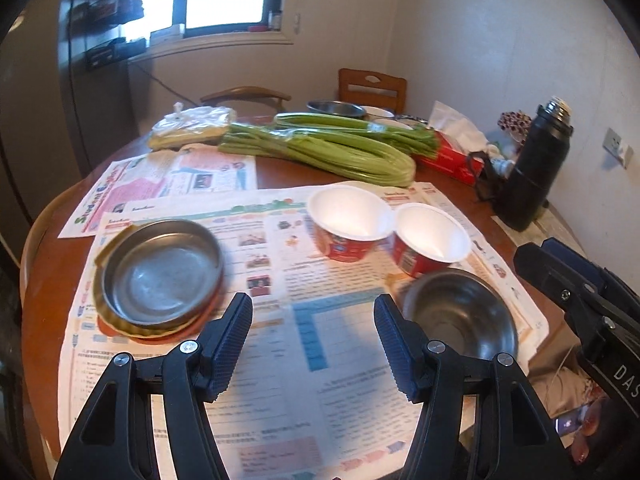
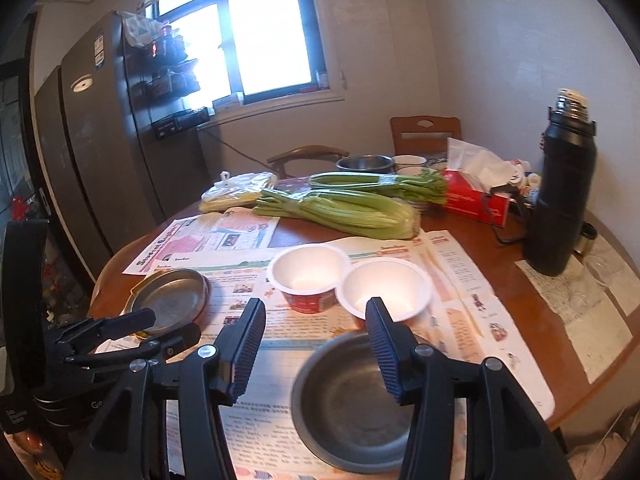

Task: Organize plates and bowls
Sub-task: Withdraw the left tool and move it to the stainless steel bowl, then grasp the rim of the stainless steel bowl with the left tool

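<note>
Steel bowl point(image 2: 352, 400) near table's front edge: light, rigid, slick, so pinch the rim; left gripper point(image 1: 314, 344) and right gripper point(image 2: 316, 352) both wide open, empty.

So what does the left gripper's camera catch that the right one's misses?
Only the left wrist view shows the left gripper head-on, open above the newspaper.

Only the right wrist view shows the tall fridge, and the right gripper head-on, open over the steel bowl.

Both show the steel bowl, two white cups, the steel plate and the celery.
</note>
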`<state>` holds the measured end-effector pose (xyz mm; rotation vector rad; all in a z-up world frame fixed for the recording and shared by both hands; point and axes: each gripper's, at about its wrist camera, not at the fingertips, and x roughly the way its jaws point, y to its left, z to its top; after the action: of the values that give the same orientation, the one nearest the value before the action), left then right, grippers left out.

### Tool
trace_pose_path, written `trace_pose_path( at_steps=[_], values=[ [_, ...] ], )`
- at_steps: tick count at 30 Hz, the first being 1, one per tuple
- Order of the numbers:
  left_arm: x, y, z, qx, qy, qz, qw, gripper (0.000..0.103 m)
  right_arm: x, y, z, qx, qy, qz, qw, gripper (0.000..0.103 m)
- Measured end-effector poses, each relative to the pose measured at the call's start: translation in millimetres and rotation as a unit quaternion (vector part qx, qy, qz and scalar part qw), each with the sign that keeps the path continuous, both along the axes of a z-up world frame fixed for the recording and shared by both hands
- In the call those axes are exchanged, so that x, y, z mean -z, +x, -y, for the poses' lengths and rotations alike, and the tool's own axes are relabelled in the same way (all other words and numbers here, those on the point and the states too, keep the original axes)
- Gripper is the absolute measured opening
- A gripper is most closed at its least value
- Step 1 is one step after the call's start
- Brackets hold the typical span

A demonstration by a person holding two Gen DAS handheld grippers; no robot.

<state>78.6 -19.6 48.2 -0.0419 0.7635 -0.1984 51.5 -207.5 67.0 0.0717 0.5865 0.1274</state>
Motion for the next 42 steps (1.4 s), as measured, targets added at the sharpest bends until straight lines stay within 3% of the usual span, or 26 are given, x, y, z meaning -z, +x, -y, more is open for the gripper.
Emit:
trace_pose_path(
  at_steps=[18, 27, 42],
  values=[
    [-13.6, -6.5, 35.0, 0.043, 0.005, 0.004, 0.999, 0.065, -1.4, -23.1, 43.2, 0.029, 0.003, -0.008, 1.0, 0.053],
    [7.5, 4.6, 66.9, 0.08, 0.007, -0.037, 0.9961, 0.065, 23.6, -22.8, 74.7, 0.051, -0.001, -0.062, 0.997, 0.053],
    [47.8, 35.9, 94.1, 0.093, 0.01, -0.083, 0.9921, 0.065, 65.5, 3.5, 94.7, 0.064, 0.001, -0.107, 0.992, 0.053]
  ],
)
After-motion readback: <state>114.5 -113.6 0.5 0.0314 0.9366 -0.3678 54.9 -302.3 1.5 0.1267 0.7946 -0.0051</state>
